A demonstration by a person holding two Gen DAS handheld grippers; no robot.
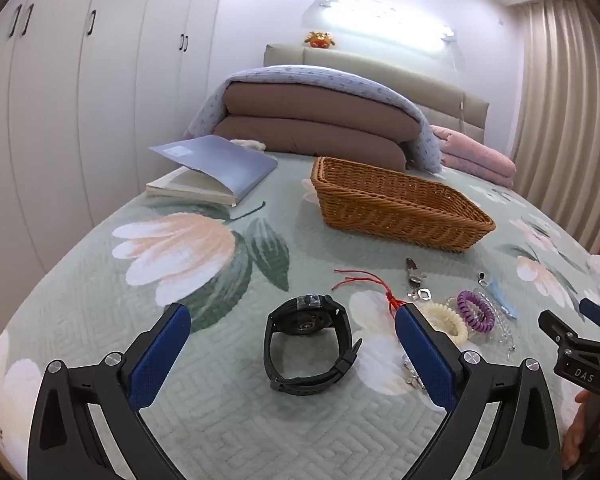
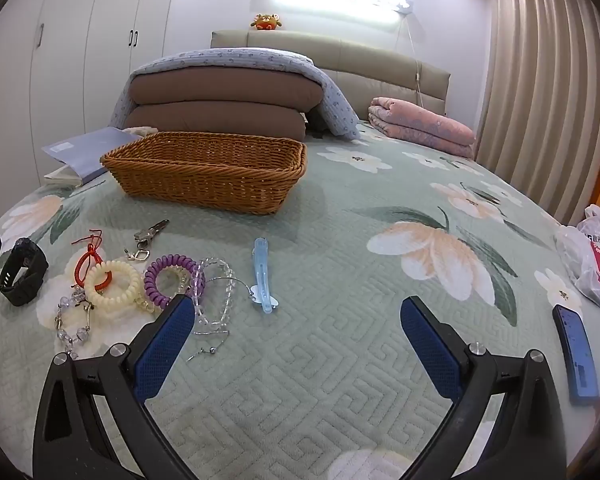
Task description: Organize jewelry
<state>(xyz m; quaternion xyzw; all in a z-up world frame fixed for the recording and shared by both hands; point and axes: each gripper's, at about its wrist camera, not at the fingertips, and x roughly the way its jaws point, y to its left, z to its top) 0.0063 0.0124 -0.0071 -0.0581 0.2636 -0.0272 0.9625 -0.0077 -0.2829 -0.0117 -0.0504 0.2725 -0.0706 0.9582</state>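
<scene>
Both tongs are spread wide, holding nothing. The black watch (image 1: 309,344), strap buckled into a loop, lies on the bed right between the left tongs (image 1: 293,350). The right tongs (image 2: 298,338) hover with the purple coil band (image 2: 171,278) off their left tip, wicker basket (image 2: 208,174) beyond.

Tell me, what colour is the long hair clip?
Light blue hair clip, clearest in the right wrist view.

Black-framed left gripper (image 1: 293,322) and right gripper (image 2: 297,316), blue textured pads, silver screws.
</scene>
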